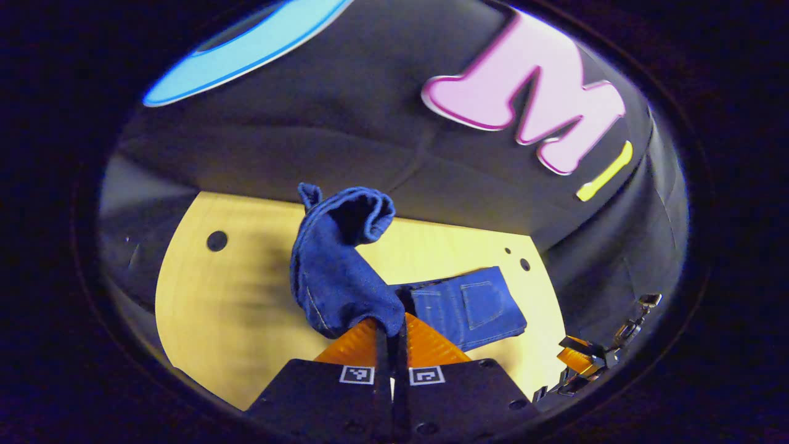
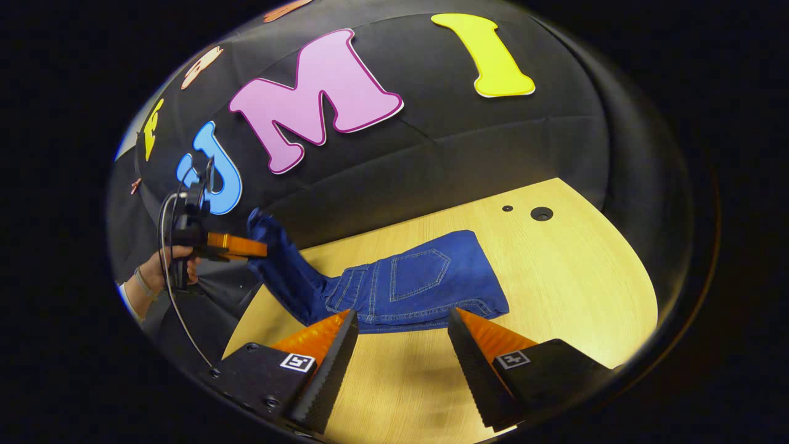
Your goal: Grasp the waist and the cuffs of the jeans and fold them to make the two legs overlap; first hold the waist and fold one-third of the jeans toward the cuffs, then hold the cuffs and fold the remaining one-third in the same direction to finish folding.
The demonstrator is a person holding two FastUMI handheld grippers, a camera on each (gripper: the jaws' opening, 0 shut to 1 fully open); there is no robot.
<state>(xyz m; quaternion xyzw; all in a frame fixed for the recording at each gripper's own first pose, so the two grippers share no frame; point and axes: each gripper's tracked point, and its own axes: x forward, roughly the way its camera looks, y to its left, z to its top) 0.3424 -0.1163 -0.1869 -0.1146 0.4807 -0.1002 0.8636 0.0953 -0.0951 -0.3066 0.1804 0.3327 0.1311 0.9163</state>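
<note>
In the left gripper view, the left gripper (image 1: 391,330) is clamped narrow on the cuff end of the dark blue denim jeans (image 1: 336,265), with both fingers pressing the cloth. The leg stands up above the fingers, its open cuff curling over at the top. The waist part, with its back pocket showing, lies flat on the pale yellow wooden table (image 1: 203,290), just right of the lifted leg. To the right of the waist, off the table edge, the other gripper is in sight, too small to judge. I see no containers here.

In the right gripper view, the right gripper (image 2: 400,351) is spread wide and holds nothing; it hovers near the lower hem of the jeans' waist part (image 2: 419,280), which lies flat on the table (image 2: 585,290). Left of the waist, the leg rises off the table edge to the left gripper (image 2: 256,250), held by a person's hand (image 2: 175,268). No container is on the table here either.

As I judge it, the step is the lengthwise fold. To do it well, the right gripper should pinch the waist at its near corner. The two should then travel together, keeping the denim taut. The top leg should be laid so that its seams meet the lower leg's, and released only once it lies flat.
</note>
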